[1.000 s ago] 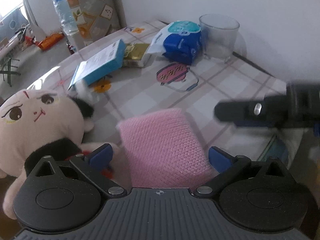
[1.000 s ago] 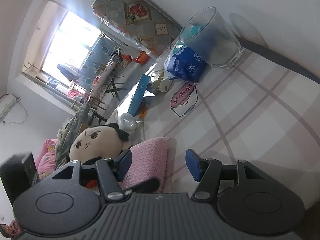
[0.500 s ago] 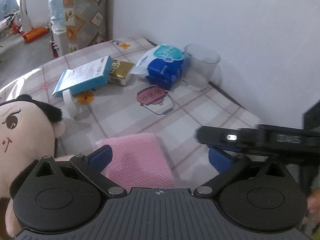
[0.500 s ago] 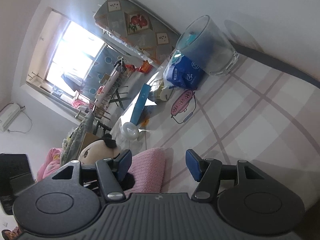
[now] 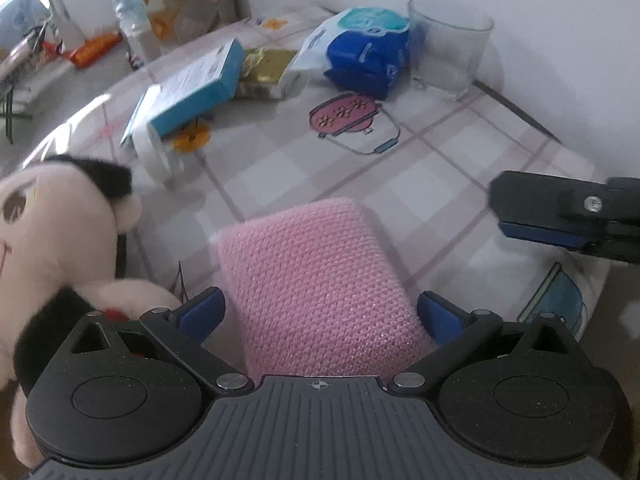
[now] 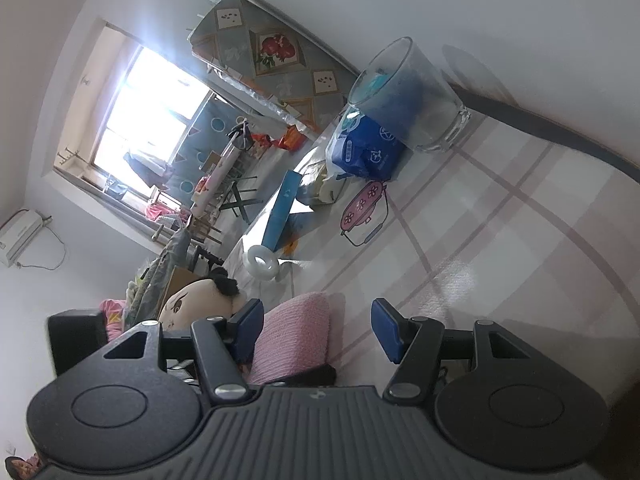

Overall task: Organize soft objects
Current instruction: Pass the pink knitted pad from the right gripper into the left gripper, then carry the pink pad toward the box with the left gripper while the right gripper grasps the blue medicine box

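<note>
A pink knitted pad (image 5: 320,280) lies on the checked tablecloth, right in front of my left gripper (image 5: 320,314), whose open jaws straddle its near end. A plush doll with black hair (image 5: 52,248) lies to the pad's left, touching it. My right gripper (image 6: 316,328) is open and empty; its finger (image 5: 560,212) shows at the right in the left wrist view. In the right wrist view the pink pad (image 6: 296,336) sits by its left finger, with the doll (image 6: 200,300) behind.
At the back stand a clear glass cup (image 5: 448,44), a blue and white soft pack (image 5: 360,52), a gold packet (image 5: 264,72), a blue box (image 5: 192,88) and a white tape roll (image 5: 156,156). The wall is close behind; the table edge (image 5: 592,304) is at right.
The left gripper has come back down and forward over the pink pad. The right gripper has pulled off to the right; its view barely shifted.
</note>
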Available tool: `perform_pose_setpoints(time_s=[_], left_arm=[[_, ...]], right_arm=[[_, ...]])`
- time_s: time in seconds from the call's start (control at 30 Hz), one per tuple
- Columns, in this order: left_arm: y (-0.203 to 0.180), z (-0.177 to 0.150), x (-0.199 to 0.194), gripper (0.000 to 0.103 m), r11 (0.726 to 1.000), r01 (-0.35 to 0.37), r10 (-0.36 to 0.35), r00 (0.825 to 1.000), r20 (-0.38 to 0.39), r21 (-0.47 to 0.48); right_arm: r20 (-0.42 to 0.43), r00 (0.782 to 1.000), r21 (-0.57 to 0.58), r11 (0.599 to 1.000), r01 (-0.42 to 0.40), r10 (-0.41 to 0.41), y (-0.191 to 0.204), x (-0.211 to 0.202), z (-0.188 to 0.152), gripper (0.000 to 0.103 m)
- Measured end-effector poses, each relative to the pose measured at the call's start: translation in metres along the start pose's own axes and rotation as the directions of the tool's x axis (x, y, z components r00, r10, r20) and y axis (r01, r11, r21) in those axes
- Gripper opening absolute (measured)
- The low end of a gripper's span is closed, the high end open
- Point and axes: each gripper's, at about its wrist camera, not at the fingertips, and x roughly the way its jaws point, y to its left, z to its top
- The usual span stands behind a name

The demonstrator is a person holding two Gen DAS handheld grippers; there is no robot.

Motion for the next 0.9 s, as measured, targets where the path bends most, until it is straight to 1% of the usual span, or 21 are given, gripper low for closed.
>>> perform_pose_setpoints(time_s=[0.03,0.13,0.17,0.27,0.37,0.47,0.53,0.6,0.7,0.8,0.9], left_arm=[[0.003,-0.002,-0.002,0.101,1.000,0.006,-0.006,1.000,0.000,-0.014],[0.009,-0.004,-0.007,0.089,0.999,0.016,-0.015,1.000,0.012,-0.045],[0.010,-0.005,-0.008,0.087,0.999,0.014,-0.013,1.000,0.015,-0.050],[0.012,-0.008,-0.011,0.085,0.997,0.026,-0.024,0.999,0.024,-0.070],[0.014,-0.010,-0.014,0.083,0.996,0.034,-0.031,0.999,0.039,-0.081],[0.020,-0.014,-0.025,0.083,0.991,0.080,-0.072,0.995,0.076,-0.108],[0.026,-0.016,-0.038,0.083,0.987,0.108,-0.095,0.989,0.114,-0.119],[0.034,-0.018,-0.053,0.083,0.983,0.130,-0.109,0.982,0.153,-0.132],[0.052,-0.020,-0.076,0.083,0.968,0.178,-0.139,0.966,0.217,-0.176],[0.071,-0.024,-0.101,0.083,0.957,0.201,-0.134,0.945,0.297,-0.208],[0.094,-0.030,-0.123,0.083,0.945,0.218,-0.116,0.921,0.371,-0.246]], right_arm=[[0.002,1.000,-0.002,1.000,0.001,-0.001,0.001,-0.001,-0.001,0.058],[0.009,1.000,-0.008,1.000,0.006,-0.006,0.003,-0.005,-0.002,0.058],[0.012,1.000,-0.009,1.000,0.009,-0.009,0.003,-0.007,-0.002,0.058],[0.018,1.000,-0.017,1.000,0.019,-0.019,0.007,-0.010,-0.002,0.058],[0.021,0.999,-0.051,0.998,0.031,-0.030,0.017,-0.011,0.001,0.058],[0.027,0.999,-0.105,0.994,0.041,-0.039,0.033,-0.009,0.006,0.058],[0.034,0.999,-0.144,0.988,0.047,-0.042,0.044,-0.007,0.012,0.058],[0.042,0.999,-0.168,0.985,0.039,-0.032,0.053,-0.002,0.021,0.058],[0.043,0.999,-0.159,0.987,-0.003,0.010,0.062,0.012,0.039,0.059],[0.025,0.997,-0.117,0.991,-0.069,0.073,0.066,0.039,0.059,0.059],[-0.007,0.994,-0.042,0.993,-0.106,0.106,0.062,0.081,0.079,0.059]])
